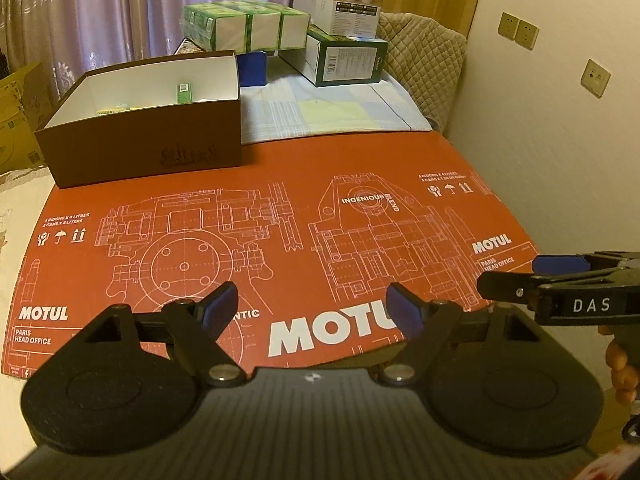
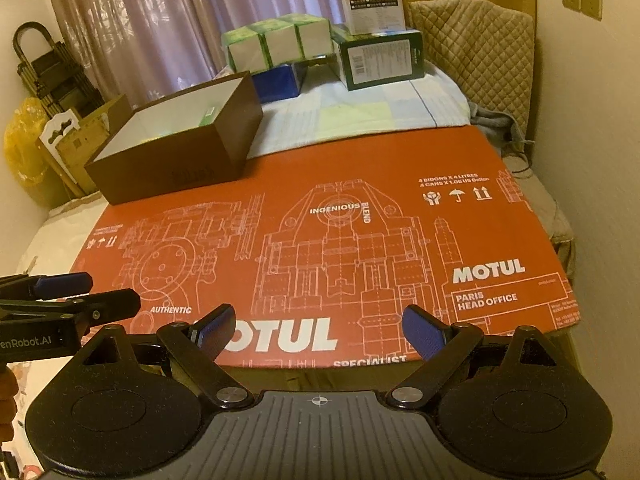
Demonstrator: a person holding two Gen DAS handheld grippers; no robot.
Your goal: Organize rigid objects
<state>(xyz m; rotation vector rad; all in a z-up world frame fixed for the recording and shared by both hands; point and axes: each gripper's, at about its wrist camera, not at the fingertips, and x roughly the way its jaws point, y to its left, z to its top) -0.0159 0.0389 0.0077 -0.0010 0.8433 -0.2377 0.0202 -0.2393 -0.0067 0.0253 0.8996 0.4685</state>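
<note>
the landmark here is the red motul cardboard sheet (image 1: 280,216), lying flat with its white engine drawings and lettering facing up. the left gripper (image 1: 312,312) hangs over the near edge of that sheet, its blue-padded fingers (image 1: 218,306) spread wide with nothing between them. the right gripper (image 2: 318,330) sits over the same near edge, a little further toward the sheet's right side, its jaws equally wide apart and holding nothing. in the left wrist view the right gripper shows side-on at the sheet's near right corner, and a bit of the person's hand (image 1: 622,364) shows under it.

at the far left corner of the sheet stands an open brown cardboard box (image 1: 148,152) with a white lining, resting on the sheet's far edge. inside it, a small green packet (image 1: 184,93) leans near the back wall, and a pale yellow-green item (image 1: 114,110) lies on the floor of the box; what that one is cannot be told.

beyond the sheet's far edge lies a pastel checked cloth (image 1: 320,108). further back on it are a pack of green tissue boxes (image 1: 244,26), a blue box (image 1: 252,68) under them, a dark green carton (image 1: 344,58), and a white carton (image 1: 350,0) stacked on the green one.
</note>
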